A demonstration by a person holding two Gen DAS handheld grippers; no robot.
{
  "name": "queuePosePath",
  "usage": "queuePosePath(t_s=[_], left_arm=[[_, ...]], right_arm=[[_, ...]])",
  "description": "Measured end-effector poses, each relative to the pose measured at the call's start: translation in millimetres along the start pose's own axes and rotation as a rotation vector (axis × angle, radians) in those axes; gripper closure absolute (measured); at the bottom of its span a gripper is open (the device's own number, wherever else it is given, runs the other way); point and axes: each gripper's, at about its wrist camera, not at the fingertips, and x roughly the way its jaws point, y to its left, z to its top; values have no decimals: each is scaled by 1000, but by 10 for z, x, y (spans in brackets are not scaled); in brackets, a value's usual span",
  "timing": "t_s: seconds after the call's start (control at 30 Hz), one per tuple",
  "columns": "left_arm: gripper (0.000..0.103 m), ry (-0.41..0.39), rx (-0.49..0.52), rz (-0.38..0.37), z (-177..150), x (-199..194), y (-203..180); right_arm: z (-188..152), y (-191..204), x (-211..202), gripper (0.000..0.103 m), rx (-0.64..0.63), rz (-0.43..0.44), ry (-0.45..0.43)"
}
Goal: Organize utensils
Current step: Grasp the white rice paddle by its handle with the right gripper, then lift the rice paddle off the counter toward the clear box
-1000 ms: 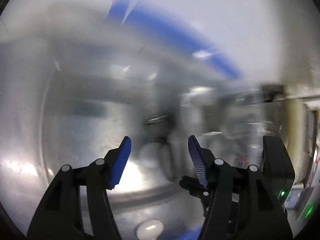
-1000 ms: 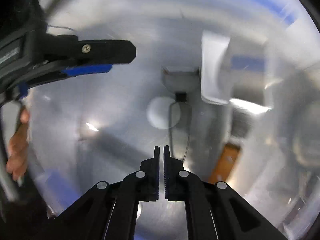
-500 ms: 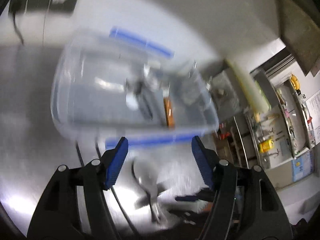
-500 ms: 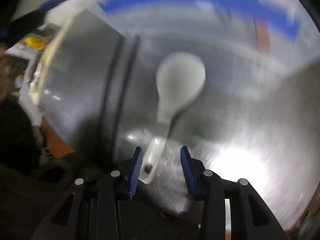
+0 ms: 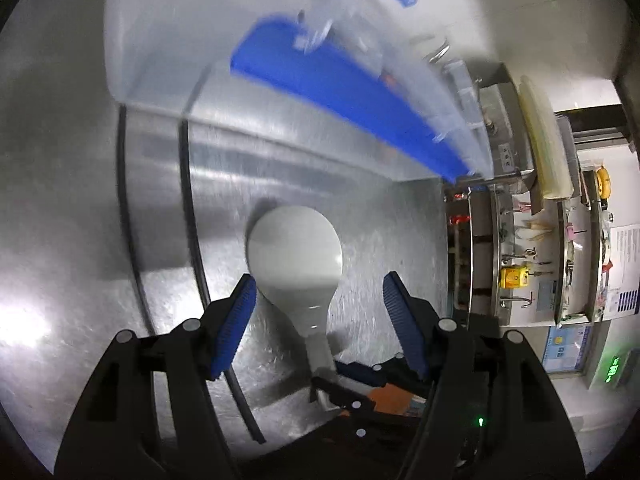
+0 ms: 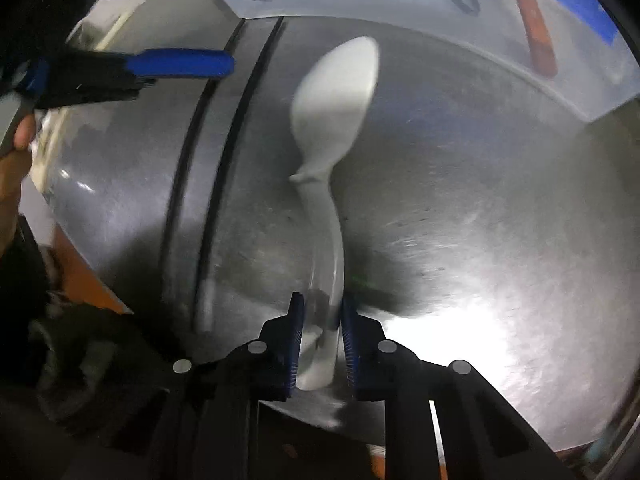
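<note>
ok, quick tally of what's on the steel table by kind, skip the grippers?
White spoon: 1
Clear bin with blue trim: 1
Orange-handled utensil, in the bin: 1
Black cables across the table: 2
Total: 5
Whatever else is in the bin is too blurred to count.

Left gripper: black angular plastic frame, blue ribbed pads on the inner finger faces, round silver screw heads at the linkage joints. A small green light glows on its near right side. Right gripper: same black frame, blue ribbed pads, silver screws.
</note>
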Motion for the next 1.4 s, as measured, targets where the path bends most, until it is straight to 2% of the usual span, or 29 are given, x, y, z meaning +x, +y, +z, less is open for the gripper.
queuePosePath(t_s=[0.17, 0.23, 0.27, 0.33, 0.53, 0.7, 0.83, 0.9, 1.0, 1.07, 1.13, 1.17, 1.2, 1.3, 1.4], left_arm=[[40, 29, -29, -25, -66, 130, 7], [40, 50, -36, -38, -92, 172, -17], [40, 60, -41, -41, -109, 189, -23], [40, 77, -52, -33, -115, 251, -68], [40, 116, -101, -17, -197, 366, -61], [40, 80, -146, -29, -227, 286, 21], [40, 77, -164, -32, -273, 248, 58], [40, 88, -180, -42, -306, 266, 78], [40, 93, -197, -41, -327, 264, 105], [40, 88, -202, -38, -339, 257, 113], [40, 80, -207, -36, -344, 230, 112], [40, 75, -208, -36, -347, 207, 128], [40, 70, -210, -36, -356, 185, 141], [40, 51, -222, -41, -374, 125, 178], [40, 40, -247, -47, -387, 93, 230]], right_arm=[[-80, 80, 15, 84, -48, -50, -16], [-142, 188, -34, 87, -80, -93, -34], [-160, 242, -50, 93, -110, -116, -38], [-215, 234, -36, 94, -139, -156, -41], [-298, 393, -25, 94, -198, -204, -52], [-320, 155, -28, 95, -65, 19, -25], [-339, -164, 62, 95, 98, 300, 2], [-345, -270, 111, 95, 149, 363, 9], [-359, -304, 98, 93, 138, 300, -4], [-356, -207, 63, 92, 86, 262, -4], [-323, -77, 38, 77, 45, 182, -18], [-321, -25, 1, 64, 28, 150, -33], [-265, 9, -50, 61, 11, 131, -56], [-150, 131, -57, 59, -6, 134, -97], [26, 281, 86, 59, -37, 60, -100]])
